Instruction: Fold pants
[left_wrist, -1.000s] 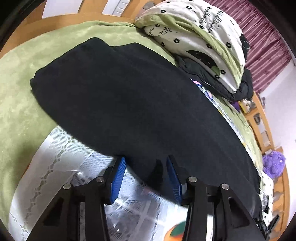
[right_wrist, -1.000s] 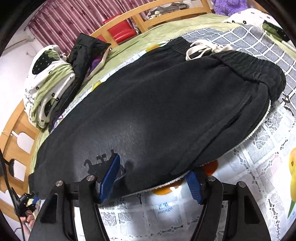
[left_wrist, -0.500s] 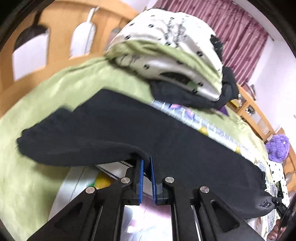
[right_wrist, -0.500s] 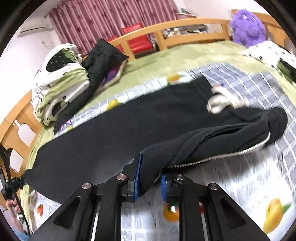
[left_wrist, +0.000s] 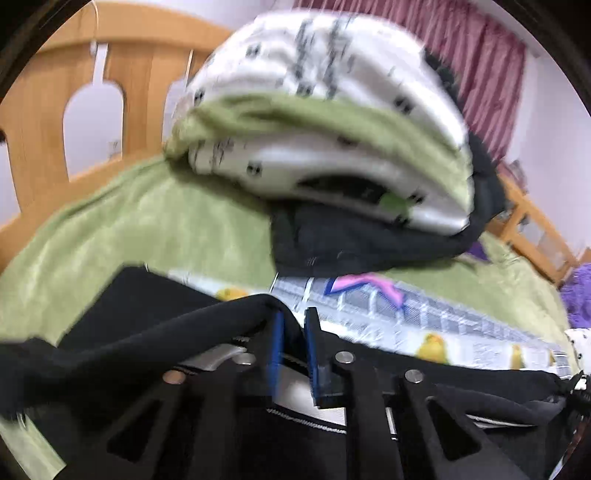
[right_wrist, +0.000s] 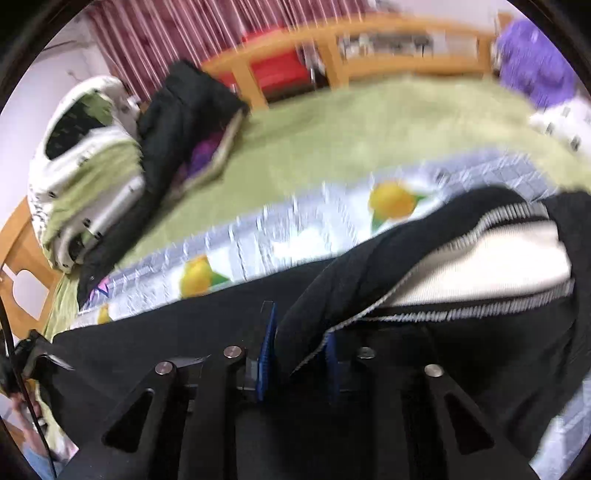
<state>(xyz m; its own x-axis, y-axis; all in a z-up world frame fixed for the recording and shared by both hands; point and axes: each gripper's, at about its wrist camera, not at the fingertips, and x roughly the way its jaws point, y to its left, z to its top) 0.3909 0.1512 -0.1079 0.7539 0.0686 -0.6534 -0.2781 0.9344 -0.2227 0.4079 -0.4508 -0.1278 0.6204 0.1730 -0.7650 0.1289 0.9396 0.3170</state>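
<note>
The black pants lie across the bed, their near edge lifted and doubled over. My left gripper has a fold of that black cloth pinched between its blue pads, and the cloth drapes over the left finger; the jaws are opening slightly. In the right wrist view the pants show their white inner lining where the waist end is turned up. My right gripper holds a thick bunch of the black cloth with its stitched edge between the pads, and these jaws are also opening. Both views are blurred by motion.
A lemon-print sheet lies under the pants on a green blanket. Folded white-and-green bedding rests on a black jacket near the wooden headboard. A purple plush and a red chair are beyond the bed.
Both grippers closed on the near edge of the pants, then lifted it and carried it toward the far side of the bed. The pants are now doubled over, lining exposed.
</note>
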